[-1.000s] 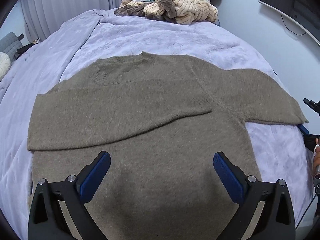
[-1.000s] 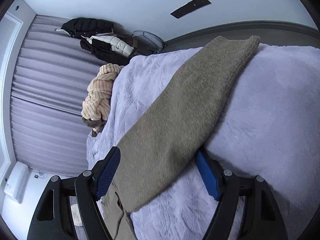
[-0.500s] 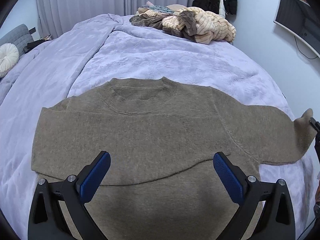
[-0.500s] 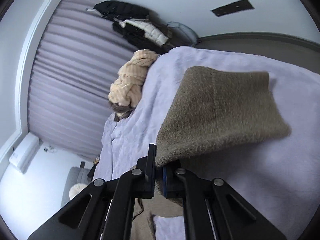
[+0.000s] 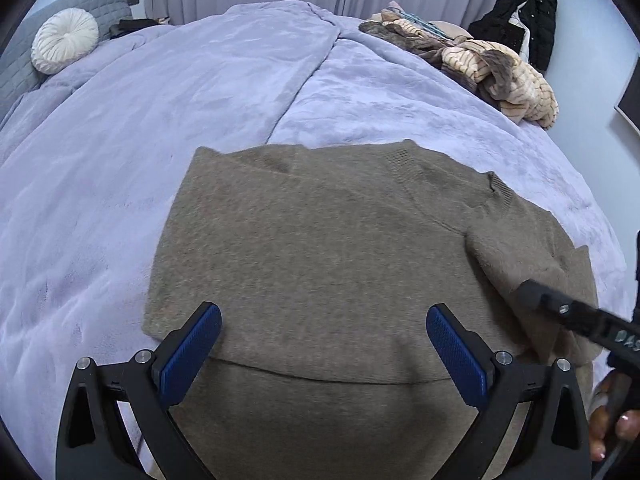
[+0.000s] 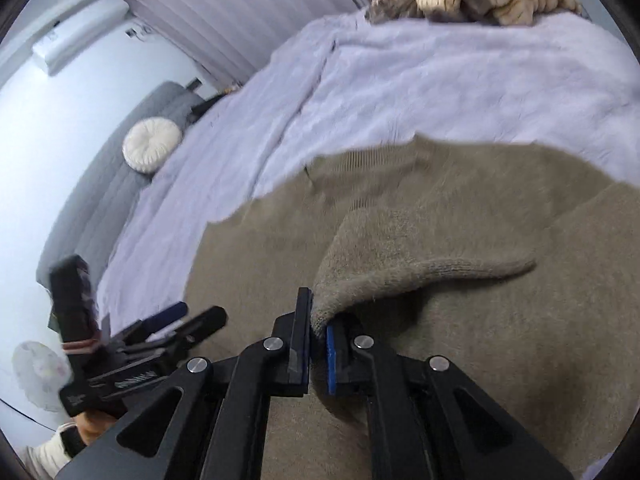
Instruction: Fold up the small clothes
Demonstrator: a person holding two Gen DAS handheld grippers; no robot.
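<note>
A taupe knit sweater lies flat on the lilac bed cover, its left sleeve folded across the body. My left gripper is open and empty, hovering above the sweater's lower half. My right gripper is shut on the cuff of the right sleeve and holds it over the sweater's body; it also shows at the right edge of the left wrist view. The left gripper appears at the left of the right wrist view.
A heap of beige and brown knitwear lies at the bed's far right corner. A round white cushion rests on a grey headboard at far left. Dark jackets hang on the wall behind. Curtains line the back.
My right gripper closed on the right sleeve's cuff and carried it leftward over the sweater's body. The left gripper stayed open and its view swung to the left.
</note>
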